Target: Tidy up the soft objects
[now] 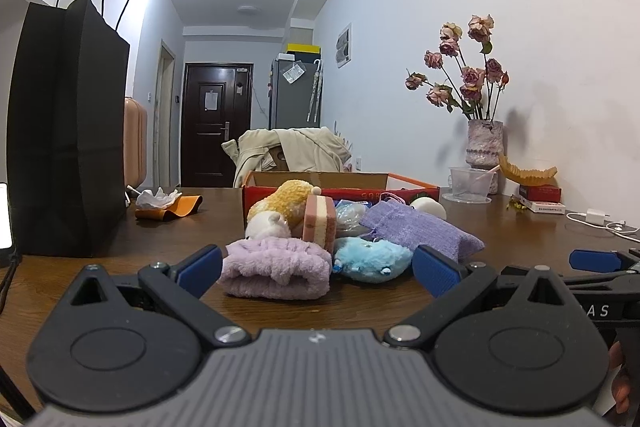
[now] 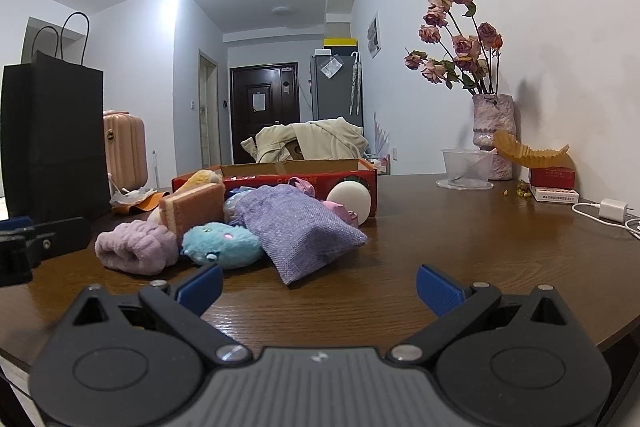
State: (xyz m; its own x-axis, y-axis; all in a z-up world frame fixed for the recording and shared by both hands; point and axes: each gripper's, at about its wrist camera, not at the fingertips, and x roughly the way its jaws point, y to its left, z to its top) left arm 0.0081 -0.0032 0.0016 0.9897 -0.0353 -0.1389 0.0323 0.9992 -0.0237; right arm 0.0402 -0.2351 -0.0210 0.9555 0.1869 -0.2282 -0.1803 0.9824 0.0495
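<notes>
both claws point(image 1: 316, 269) point(image 2: 319, 287) gape empty before the soft pile point(image 1: 276, 267).

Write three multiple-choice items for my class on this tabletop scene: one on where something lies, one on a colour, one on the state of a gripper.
1. Where does the blue plush lie?
A. inside the red box
B. on the table, between the lilac towel and the purple pouch
C. under the black bag

2. What colour is the ball?
A. white
B. green
C. black

3. How does the left gripper stand?
A. shut on the towel
B. shut on nothing
C. open, holding nothing

Key: 1 B, the plush sits on the wood with the towel on one side and the pouch on the other; 2 A, it shows pale white by the box; 3 C, its fingers stand wide apart with the towel ahead of them.
</notes>
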